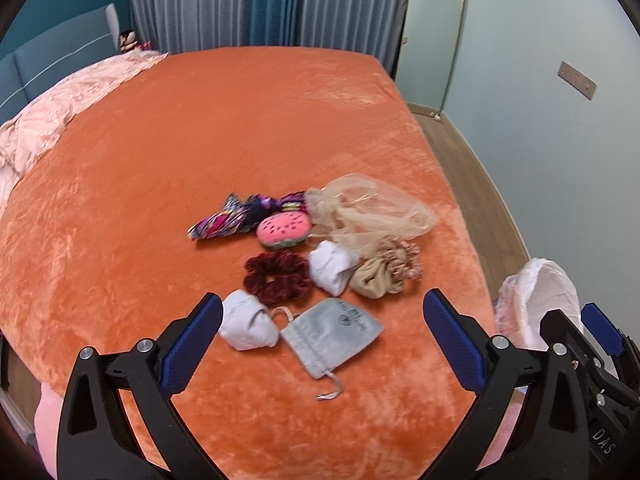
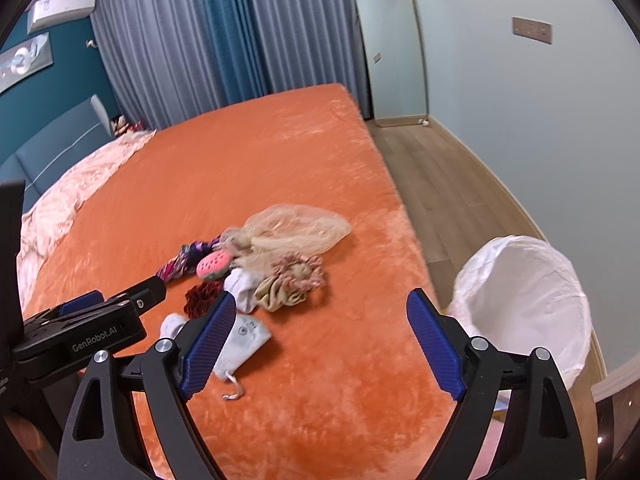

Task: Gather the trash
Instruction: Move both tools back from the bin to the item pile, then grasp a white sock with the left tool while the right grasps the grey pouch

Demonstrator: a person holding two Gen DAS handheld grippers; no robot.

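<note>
A cluster of small items lies on the orange bed (image 1: 200,160): a grey drawstring pouch (image 1: 330,332), two white crumpled wads (image 1: 248,322) (image 1: 332,266), a dark red scrunchie (image 1: 278,276), a beige cloth (image 1: 374,280), a pink scrunchie (image 1: 400,258), a watermelon plush (image 1: 282,232), a patterned scarf (image 1: 236,220) and a sheer beige bag (image 1: 368,212). My left gripper (image 1: 322,336) is open and empty just above the pouch. My right gripper (image 2: 322,344) is open and empty over the bed's near right part, right of the pouch (image 2: 244,336). A white-lined trash bin (image 2: 528,300) stands beside the bed.
A pink quilt (image 1: 52,120) lies along the bed's left side by the blue headboard (image 1: 40,64). Wood floor (image 2: 432,184) runs along the bed's right side to a pale wall. Curtains (image 1: 260,0) hang behind the bed. The bin also shows in the left wrist view (image 1: 536,300).
</note>
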